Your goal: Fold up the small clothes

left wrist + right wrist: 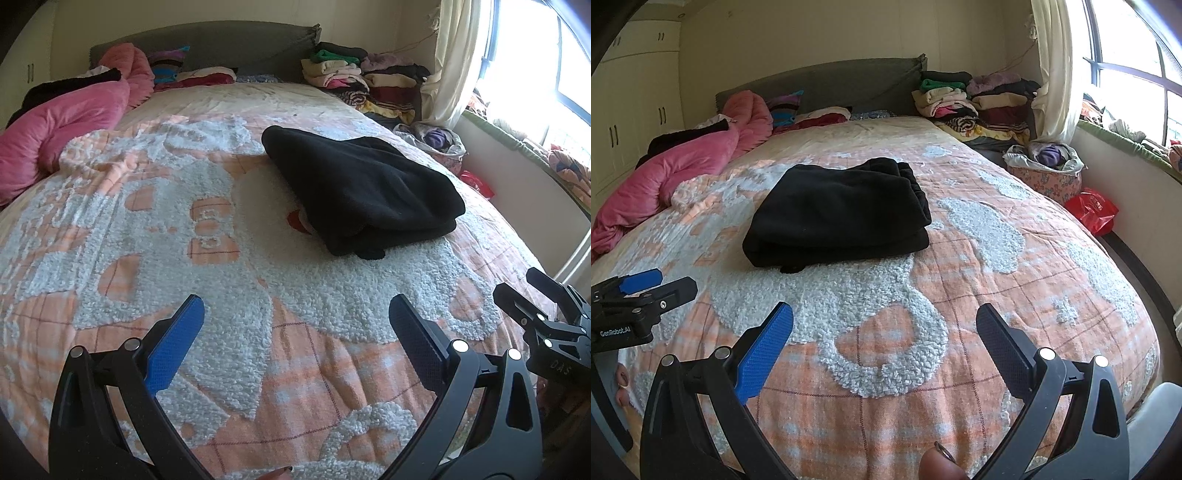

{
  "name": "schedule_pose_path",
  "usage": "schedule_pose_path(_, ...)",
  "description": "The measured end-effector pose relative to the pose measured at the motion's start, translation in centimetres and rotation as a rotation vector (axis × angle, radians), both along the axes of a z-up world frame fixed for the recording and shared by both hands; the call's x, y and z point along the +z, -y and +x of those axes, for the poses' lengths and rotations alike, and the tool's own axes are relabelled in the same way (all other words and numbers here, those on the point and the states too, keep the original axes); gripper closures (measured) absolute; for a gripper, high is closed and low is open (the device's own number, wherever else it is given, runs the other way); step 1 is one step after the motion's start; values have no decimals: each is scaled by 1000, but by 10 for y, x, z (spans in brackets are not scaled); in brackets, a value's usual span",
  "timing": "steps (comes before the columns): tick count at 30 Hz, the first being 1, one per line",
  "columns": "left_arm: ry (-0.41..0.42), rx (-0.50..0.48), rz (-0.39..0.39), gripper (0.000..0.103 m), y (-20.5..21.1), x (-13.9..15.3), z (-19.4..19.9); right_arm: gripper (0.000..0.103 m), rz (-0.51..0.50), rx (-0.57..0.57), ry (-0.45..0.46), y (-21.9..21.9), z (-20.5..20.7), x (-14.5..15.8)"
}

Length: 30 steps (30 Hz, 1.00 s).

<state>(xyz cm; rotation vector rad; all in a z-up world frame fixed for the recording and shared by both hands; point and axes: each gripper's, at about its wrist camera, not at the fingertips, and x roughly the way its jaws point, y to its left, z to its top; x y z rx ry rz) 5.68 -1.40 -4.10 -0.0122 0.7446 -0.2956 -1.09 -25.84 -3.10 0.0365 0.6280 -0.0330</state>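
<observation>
A black fleece garment (362, 192) lies folded in a thick rectangle on the orange and white bedspread (184, 258); it also shows in the right wrist view (838, 214). My left gripper (295, 314) is open and empty, hovering over the near part of the bed, well short of the garment. My right gripper (884, 325) is open and empty, also near the foot of the bed. Each gripper shows in the other's view: the right gripper (524, 291) at the right edge, the left gripper (661, 284) at the left edge.
A pink quilt (683, 166) is bunched at the far left of the bed. Stacks of folded clothes (960, 99) sit by the headboard. A basket of clothes (1045, 166) and a red bag (1093, 210) stand on the floor by the window wall.
</observation>
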Motion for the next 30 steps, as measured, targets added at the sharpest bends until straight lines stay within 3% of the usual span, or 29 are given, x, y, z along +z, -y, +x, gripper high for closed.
schedule_pose_path(30,5,9,5,9,-2,4,1,4,-2,1,-2,-3,1,1)
